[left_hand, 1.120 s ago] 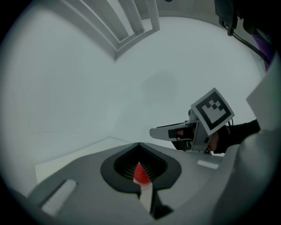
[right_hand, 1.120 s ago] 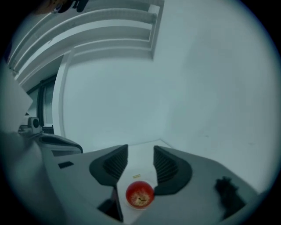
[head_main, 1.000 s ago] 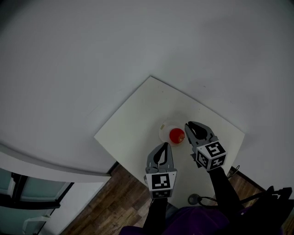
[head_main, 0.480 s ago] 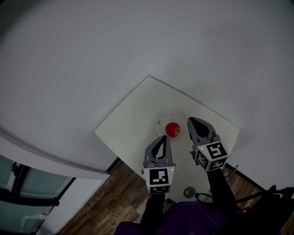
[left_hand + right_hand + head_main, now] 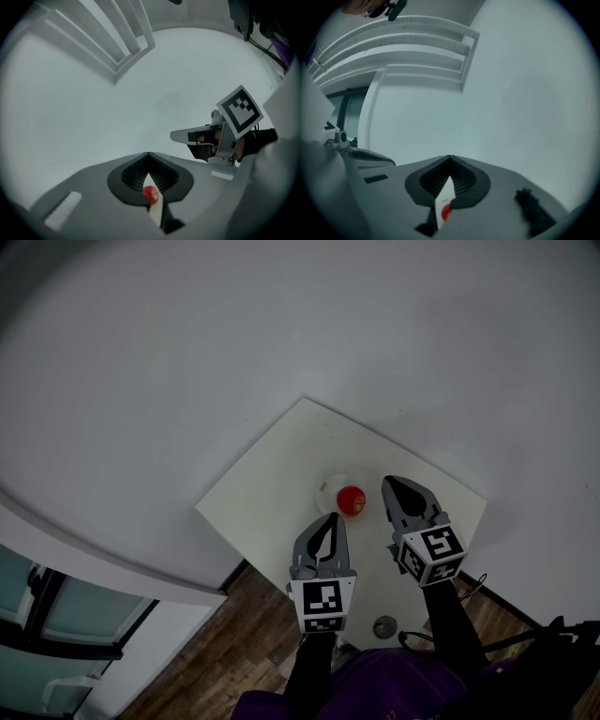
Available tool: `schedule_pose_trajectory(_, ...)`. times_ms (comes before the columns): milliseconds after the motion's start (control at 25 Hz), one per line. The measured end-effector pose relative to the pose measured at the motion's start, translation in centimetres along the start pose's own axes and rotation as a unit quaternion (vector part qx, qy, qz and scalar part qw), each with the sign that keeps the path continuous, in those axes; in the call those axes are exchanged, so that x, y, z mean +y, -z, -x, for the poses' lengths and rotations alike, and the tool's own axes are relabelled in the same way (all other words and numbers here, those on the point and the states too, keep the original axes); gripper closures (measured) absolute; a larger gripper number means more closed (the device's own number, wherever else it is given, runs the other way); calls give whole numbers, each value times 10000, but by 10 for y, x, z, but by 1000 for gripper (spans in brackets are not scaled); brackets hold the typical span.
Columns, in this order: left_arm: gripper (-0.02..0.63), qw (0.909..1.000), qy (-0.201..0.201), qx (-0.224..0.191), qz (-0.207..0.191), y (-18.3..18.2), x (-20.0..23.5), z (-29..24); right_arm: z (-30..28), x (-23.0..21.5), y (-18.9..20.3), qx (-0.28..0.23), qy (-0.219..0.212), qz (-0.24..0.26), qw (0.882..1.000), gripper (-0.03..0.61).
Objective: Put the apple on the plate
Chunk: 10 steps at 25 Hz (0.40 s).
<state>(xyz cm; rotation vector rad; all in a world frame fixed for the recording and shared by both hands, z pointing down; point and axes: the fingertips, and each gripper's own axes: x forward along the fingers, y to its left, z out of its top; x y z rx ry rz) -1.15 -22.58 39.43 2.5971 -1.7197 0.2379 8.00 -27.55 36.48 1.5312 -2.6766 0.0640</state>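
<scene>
Left tongs [image 5: 329, 519] and right tongs [image 5: 389, 483] are both hovering over the near half of the white desk [image 5: 267, 493], each pair sitting clenched tip to tip and gripping nothing. Red apple [image 5: 352, 500] is resting on the pale plate [image 5: 325, 488], toward the plate's right side, and is lying between and just beyond the two tips, with neither pair touching it. Each gripper view is showing the apple as a small red spot through the slit behind the closed jaws.
</scene>
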Motion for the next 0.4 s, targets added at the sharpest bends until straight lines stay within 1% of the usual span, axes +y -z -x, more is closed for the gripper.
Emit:
schedule_pose_trajectory(40, 607, 10000, 9, -28, -36, -1, 0, 1, 1, 0, -1, -1, 1, 5, 10000, 569)
schedule_pose_trajectory(160, 607, 10000, -25, 28, 59, -5, -1, 4, 2, 1, -3, 6, 0, 0, 10000, 569)
schedule_pose_trajectory(280, 607, 10000, -2, -27, -41, -1, -1, 3, 3, 1, 0, 7, -26, -101, 9999, 569)
schedule_pose_trajectory(400, 607, 10000, 0, -27, -53, 0, -3, 4, 4, 1, 3, 13, -53, -169, 9998, 569)
